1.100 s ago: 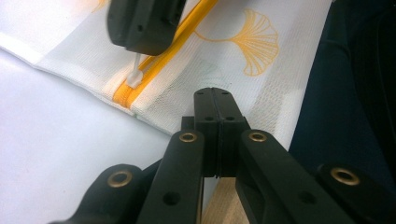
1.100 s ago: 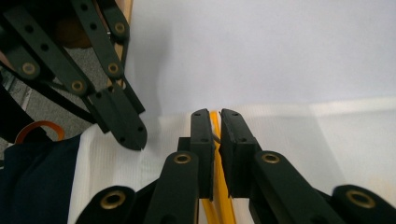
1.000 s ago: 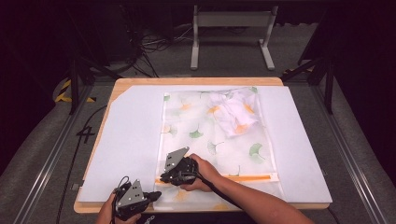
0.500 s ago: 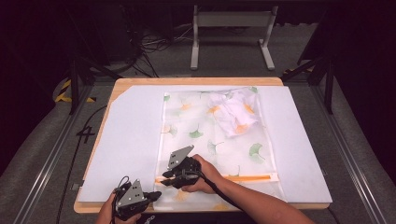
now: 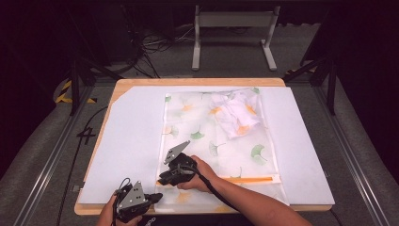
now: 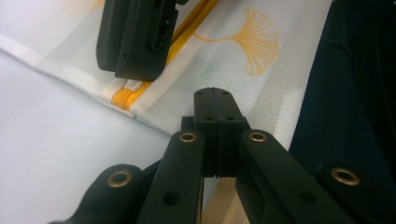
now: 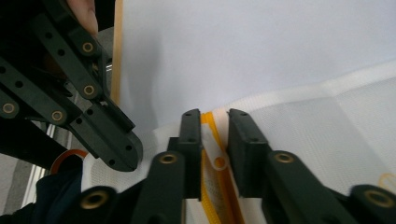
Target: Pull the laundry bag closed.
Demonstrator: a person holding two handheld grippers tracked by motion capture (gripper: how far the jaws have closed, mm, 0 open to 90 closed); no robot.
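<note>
Nearest, at the table's front edge: left gripper. Sits closed, jaws pressed flat together, tips over the near corner of the bag. Cannot tell whether any mesh is pinched. Shows again in the right gripper view, low at the left.

Just beyond: right gripper, in the right hand. Points toward the bag's near left end. Straddles the zip pull in its own view. Has just been closing its jaws, yet leaves a gap on one side of the tab; touches it on the other. Is not clamped on it. Appears in the left gripper view, tips down at the end of the zip.

Next: zip. Runs orange across the bag's near end, parallel to the table's front edge.

Then the bag itself. Lies flat, white mesh, printed with green and orange fan-shaped leaves. Holds a bunched cloth in its far right corner.

Underneath: board, white, on the table, wooden.

To the left on the floor: mark. Looks like a 4.

Farthest: cables and stand, grey metal.
</note>
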